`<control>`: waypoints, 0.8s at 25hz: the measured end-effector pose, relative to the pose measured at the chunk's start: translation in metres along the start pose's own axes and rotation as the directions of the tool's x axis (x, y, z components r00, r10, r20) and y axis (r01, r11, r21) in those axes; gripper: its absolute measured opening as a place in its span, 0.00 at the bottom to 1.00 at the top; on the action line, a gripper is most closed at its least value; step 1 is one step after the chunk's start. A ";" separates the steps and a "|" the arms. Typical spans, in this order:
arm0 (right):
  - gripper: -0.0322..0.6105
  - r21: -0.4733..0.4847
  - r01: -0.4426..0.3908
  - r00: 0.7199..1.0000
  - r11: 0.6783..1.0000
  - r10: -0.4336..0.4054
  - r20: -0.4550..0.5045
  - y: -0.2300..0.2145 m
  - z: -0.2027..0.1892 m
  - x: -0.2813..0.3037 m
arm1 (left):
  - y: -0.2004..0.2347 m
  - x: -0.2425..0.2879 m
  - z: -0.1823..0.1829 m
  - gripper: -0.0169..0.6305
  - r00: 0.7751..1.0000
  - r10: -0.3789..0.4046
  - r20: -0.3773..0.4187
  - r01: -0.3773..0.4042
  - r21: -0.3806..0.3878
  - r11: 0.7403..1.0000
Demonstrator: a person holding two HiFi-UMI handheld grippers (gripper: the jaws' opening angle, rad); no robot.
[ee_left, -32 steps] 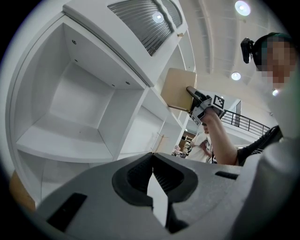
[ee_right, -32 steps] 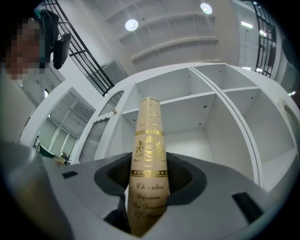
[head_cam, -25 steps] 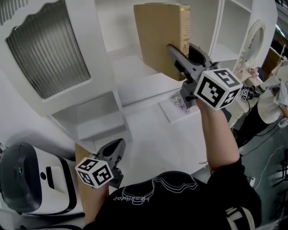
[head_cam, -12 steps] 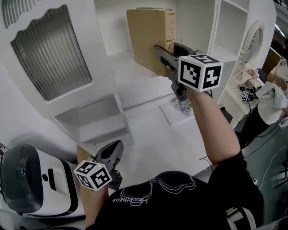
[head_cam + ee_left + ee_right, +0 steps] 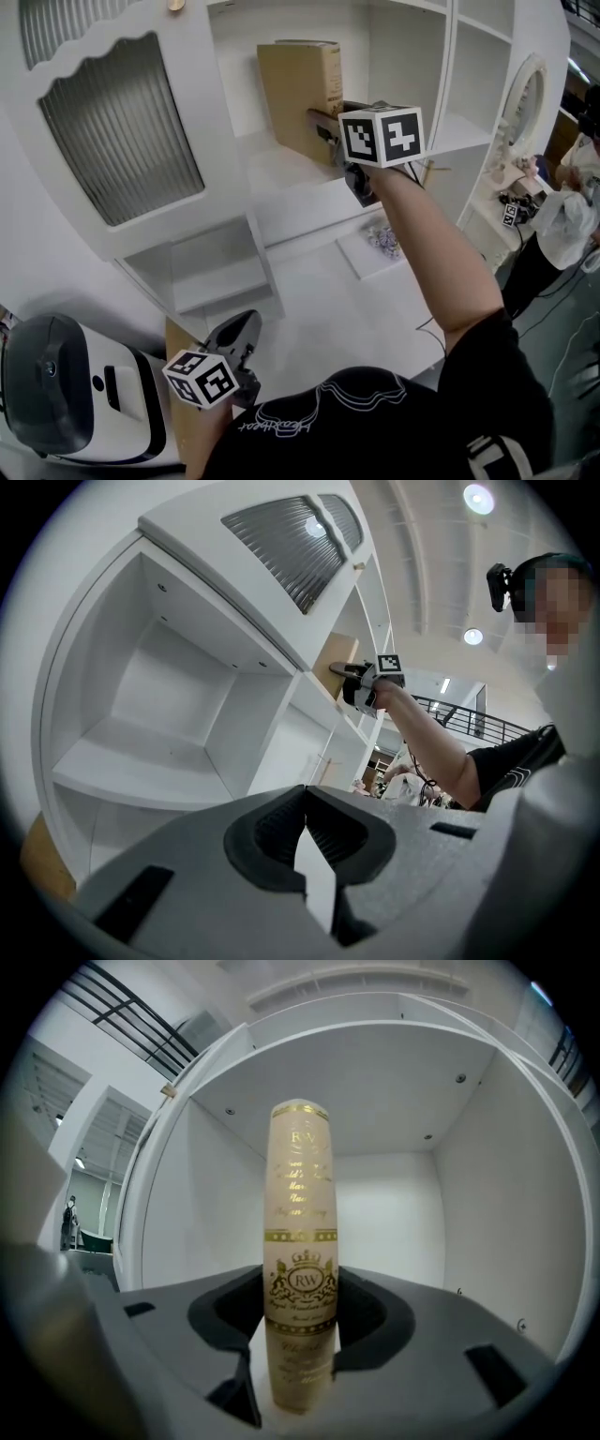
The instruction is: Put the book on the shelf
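The right gripper pinches the book at its spine and holds it upright inside a far shelf compartment. The left gripper hangs near and low, pressed together and empty.

The right gripper has its dark jaws pressed against both sides of a book, which stands upright with its cream spine facing the camera. The spine carries gold bands, gold lettering and a crowned "RW" crest. Behind it is a white shelf compartment. At far left, black railings and a distant person show.
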State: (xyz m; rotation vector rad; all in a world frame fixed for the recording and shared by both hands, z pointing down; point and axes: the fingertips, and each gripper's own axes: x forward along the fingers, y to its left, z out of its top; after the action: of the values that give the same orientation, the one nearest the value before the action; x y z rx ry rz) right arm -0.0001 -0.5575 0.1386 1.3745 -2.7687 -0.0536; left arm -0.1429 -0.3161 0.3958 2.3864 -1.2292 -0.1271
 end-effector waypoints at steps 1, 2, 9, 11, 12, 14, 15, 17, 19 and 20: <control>0.37 0.005 -0.002 1.000 1.000 0.002 -0.009 -0.002 -0.001 0.003 | 0.001 0.000 -0.001 0.03 1.000 0.001 0.000 -0.001 -0.001 1.000; 0.37 0.008 -0.005 1.000 1.000 0.005 -0.020 -0.003 -0.002 0.006 | 0.001 -0.001 -0.001 0.03 1.000 0.002 0.000 -0.002 -0.002 1.000; 0.39 -0.014 -0.030 0.997 0.999 0.029 -0.069 -0.008 -0.005 0.014 | 0.005 -0.005 0.001 0.03 1.000 0.012 0.012 -0.012 -0.008 1.000; 0.40 -0.033 -0.034 0.997 0.999 0.031 -0.067 -0.009 -0.006 0.012 | 0.004 -0.005 0.002 0.03 1.000 0.000 0.014 0.000 -0.019 1.000; 0.41 -0.031 -0.041 0.998 0.999 0.039 -0.058 -0.009 -0.005 0.011 | 0.003 -0.006 0.003 0.03 1.000 -0.003 0.015 0.003 -0.022 1.000; 0.45 -0.009 -0.063 0.998 0.998 0.063 -0.013 -0.006 -0.001 0.005 | 0.002 -0.007 0.004 0.03 1.000 -0.004 0.022 0.004 -0.024 1.000; 0.46 -0.001 -0.074 0.997 0.997 0.074 0.014 -0.005 0.001 -0.001 | 0.001 -0.007 0.005 0.03 1.000 -0.003 0.025 0.004 -0.023 1.000; 0.50 -0.003 -0.079 0.995 0.997 0.079 0.053 -0.004 0.002 -0.014 | -0.002 -0.007 0.005 0.03 1.000 -0.005 0.027 0.006 -0.018 1.000; 0.50 -0.018 -0.070 0.993 0.997 0.072 0.090 -0.004 0.005 -0.029 | -0.006 -0.006 0.005 0.03 1.000 -0.007 0.027 0.007 -0.012 1.000; 0.50 -0.028 -0.066 0.991 0.997 0.069 0.115 -0.003 0.009 -0.038 | -0.009 -0.006 0.006 0.03 1.000 -0.007 0.028 0.007 -0.008 1.000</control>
State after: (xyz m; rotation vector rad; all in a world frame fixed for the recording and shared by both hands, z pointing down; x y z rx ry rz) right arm 0.0245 -0.5289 0.1287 1.3116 -2.8953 -0.1693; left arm -0.1417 -0.3091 0.3860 2.3894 -1.2308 -0.1678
